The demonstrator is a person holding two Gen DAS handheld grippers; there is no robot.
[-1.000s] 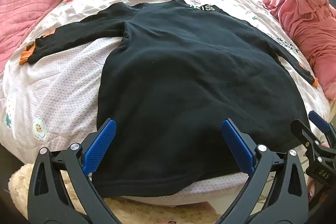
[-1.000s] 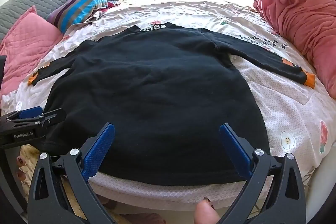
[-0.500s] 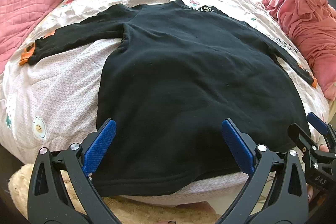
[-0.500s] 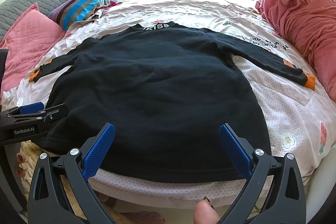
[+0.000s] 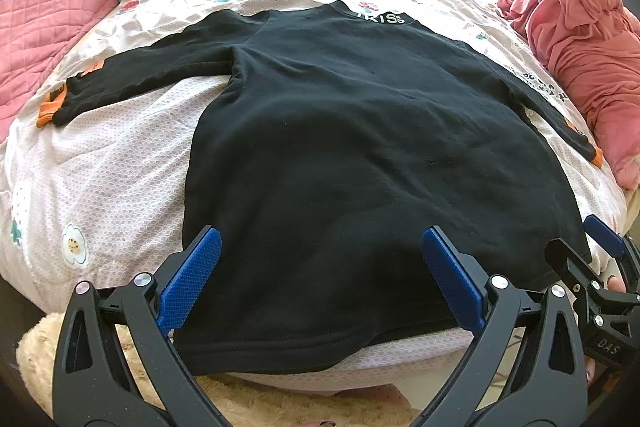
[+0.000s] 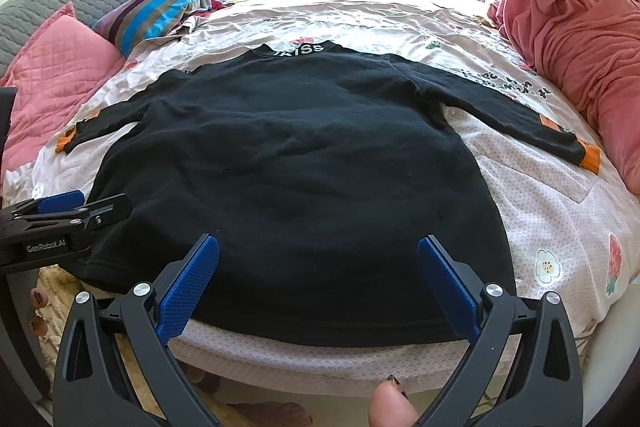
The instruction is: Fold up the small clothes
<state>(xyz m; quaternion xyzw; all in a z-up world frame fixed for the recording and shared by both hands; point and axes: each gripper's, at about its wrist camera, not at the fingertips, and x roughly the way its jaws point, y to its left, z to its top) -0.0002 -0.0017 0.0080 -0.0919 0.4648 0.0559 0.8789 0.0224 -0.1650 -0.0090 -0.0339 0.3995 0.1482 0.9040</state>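
evidently the black sweater (image 5: 360, 155) lay spread flat on the bed (image 5: 120, 163), filling the middle of both frames, collar at the top and hem at the bottom, probably so its edges could be reached for a first fold. both sleeves ran outward, the left sleeve (image 5: 132, 79) toward the left of the frame and the right sleeve (image 6: 512, 115) toward the right, orange cuffs at their ends. the left tongs (image 5: 320, 271) stood wide open above the hem, holding nothing; the right tongs (image 6: 318, 267) were equally wide and empty. each sat near a lower corner of the hem, which hung at the bed's near edge. bare sheet lay beside both flanks, giving room to fold inward, though the pink pillow (image 5: 44, 27) and red bedding (image 6: 568, 39) bounded the far sides.
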